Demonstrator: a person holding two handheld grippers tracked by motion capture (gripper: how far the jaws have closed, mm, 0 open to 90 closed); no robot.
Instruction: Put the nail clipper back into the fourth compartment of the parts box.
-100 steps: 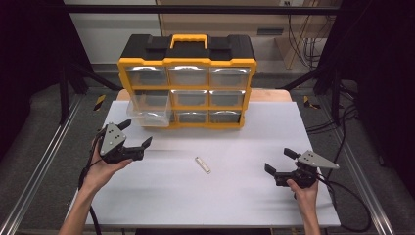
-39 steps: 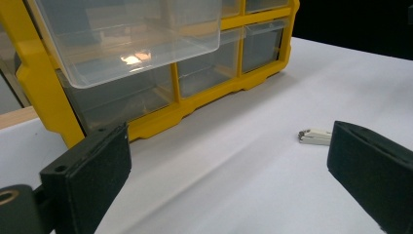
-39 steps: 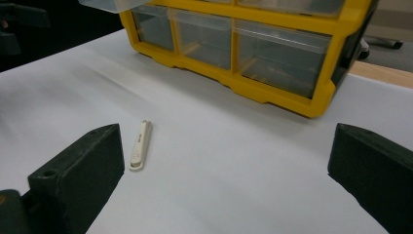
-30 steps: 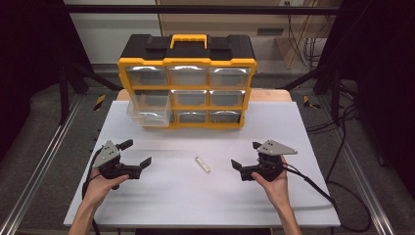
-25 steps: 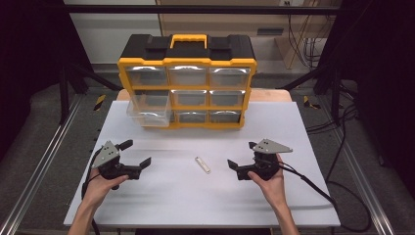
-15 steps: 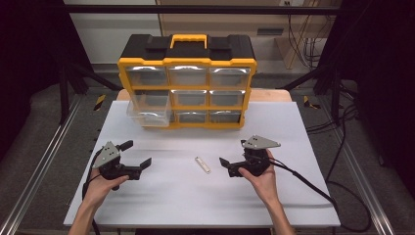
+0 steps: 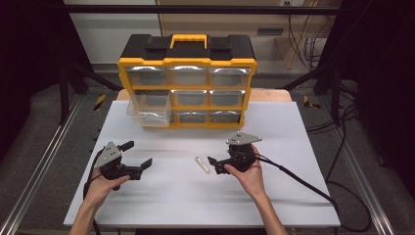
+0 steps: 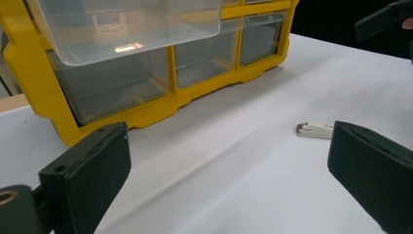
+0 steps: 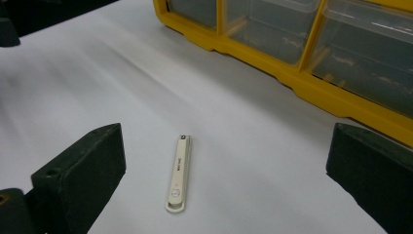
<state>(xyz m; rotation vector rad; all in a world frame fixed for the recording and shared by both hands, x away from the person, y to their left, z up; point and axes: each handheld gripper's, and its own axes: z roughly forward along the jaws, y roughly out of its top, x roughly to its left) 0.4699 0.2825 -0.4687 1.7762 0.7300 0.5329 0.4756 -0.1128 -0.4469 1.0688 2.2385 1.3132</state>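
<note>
Right claw point(image 7: 218, 166) has slid in from 3 o'clock, jaws spread, empty. White nail clipper point(image 7: 202, 164) lies flat on counter point(image 7: 293, 196) just ahead at 9 o'clock, long axis across the gap. Left claw point(image 7: 138, 155) open, farther off.

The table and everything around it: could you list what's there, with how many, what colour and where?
Table: one, white top, centre of the high view.
Drawer organiser: one, yellow frame with a black top and yellow handle, at the table's far edge.
Drawers: nine, clear plastic, in three rows of three; the middle-left drawer is pulled out.
Nail clipper: one, flat and cream-white, lying on the table just ahead of the right gripper.
Metal rails: grey, on the floor along both sides of the table.
Left gripper: one, black with a grey plate, jaws open, held at the near left.
Right gripper: one, black with a grey plate, jaws open toward the nail clipper.
Person's hands: two, one holding each gripper.
</note>
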